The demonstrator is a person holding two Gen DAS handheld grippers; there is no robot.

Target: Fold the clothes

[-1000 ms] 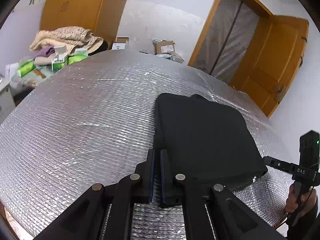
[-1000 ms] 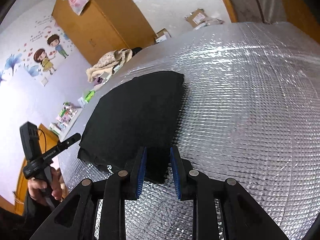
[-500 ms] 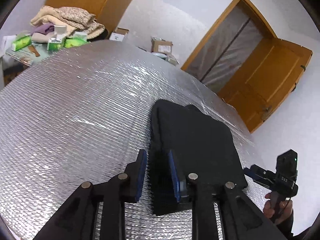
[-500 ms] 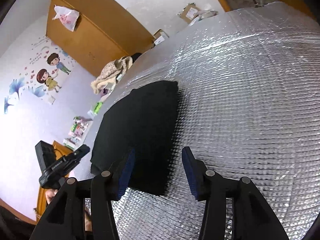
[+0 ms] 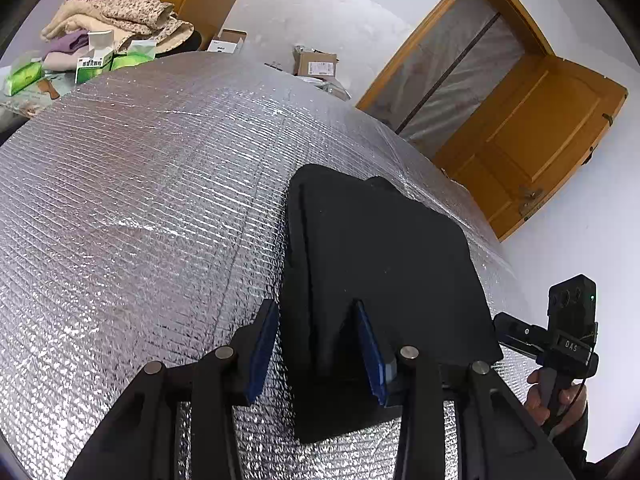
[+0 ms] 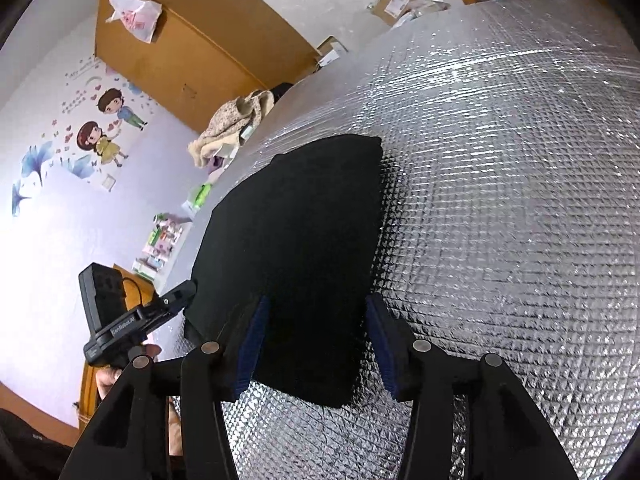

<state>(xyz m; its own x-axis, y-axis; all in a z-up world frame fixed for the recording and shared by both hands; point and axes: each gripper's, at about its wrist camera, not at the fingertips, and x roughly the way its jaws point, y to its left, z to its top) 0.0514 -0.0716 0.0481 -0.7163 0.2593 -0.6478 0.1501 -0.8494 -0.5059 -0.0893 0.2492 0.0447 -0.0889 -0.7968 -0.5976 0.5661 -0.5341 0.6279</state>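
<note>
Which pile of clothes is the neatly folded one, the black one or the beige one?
The black garment, lying flat as a squared-off stack on the silver mat. The beige floral clothes beyond the mat's far edge sit in a crumpled heap.

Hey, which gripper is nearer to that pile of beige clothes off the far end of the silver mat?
Left. The left gripper is at the black garment's near corner on the pile's side; the right gripper is at the opposite near corner.

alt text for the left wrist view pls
A folded black garment lies flat on a silver quilted surface, with the open left gripper above its near corner. The right gripper shows at the right edge.
</note>
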